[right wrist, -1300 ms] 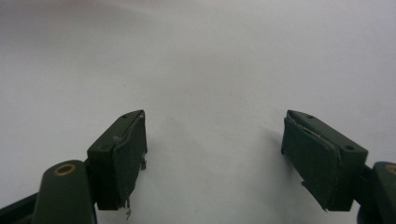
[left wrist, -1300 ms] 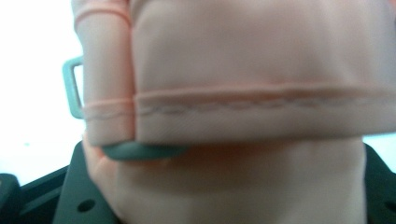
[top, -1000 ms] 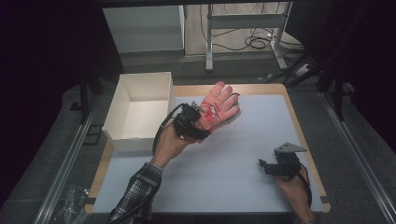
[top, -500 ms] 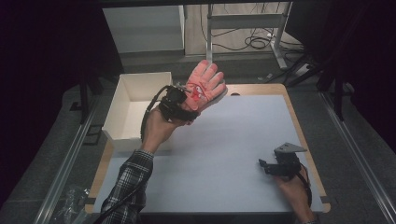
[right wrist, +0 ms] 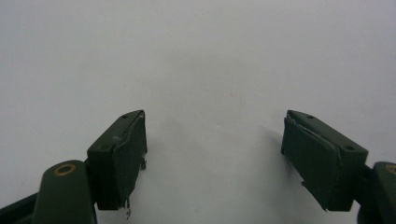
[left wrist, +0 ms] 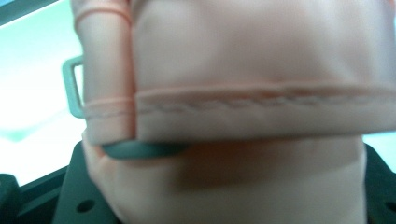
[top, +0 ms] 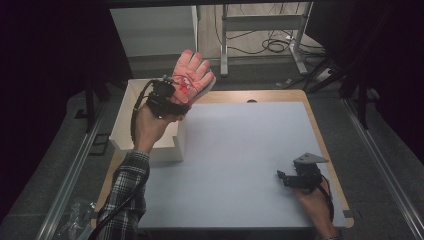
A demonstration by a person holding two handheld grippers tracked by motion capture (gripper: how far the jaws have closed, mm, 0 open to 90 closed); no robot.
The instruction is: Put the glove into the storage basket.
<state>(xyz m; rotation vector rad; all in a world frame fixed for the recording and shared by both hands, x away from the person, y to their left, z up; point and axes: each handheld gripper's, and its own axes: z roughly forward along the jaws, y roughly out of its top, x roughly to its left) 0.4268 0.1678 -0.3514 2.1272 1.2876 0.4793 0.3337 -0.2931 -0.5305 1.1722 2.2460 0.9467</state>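
Note:
A pink glove [top: 192, 74] with a red print hangs in the air over the white box [top: 125, 131] at the table's left. My left gripper [top: 167, 92] is shut on it near the cuff. In the left gripper view the pink glove [left wrist: 243, 84] presses close against the camera, its stitched hem running across, and a grey loop [left wrist: 72, 91] shows at its left edge. My right gripper [top: 287, 179] rests low near the front right of the white table surface [top: 240, 150]. In the right gripper view my right gripper [right wrist: 215, 149] stands open with nothing between its jaws.
The white box stands open at the table's left edge, with a front wall [top: 165, 147] next to the person's left forearm. Beyond the table are a white cabinet [top: 155, 30], metal stand legs [top: 225, 45] and cables [top: 272, 45] on the floor.
My left gripper has carried the pink glove up and leftward, from over the table's middle-left to above the white box. The right gripper has stayed in place.

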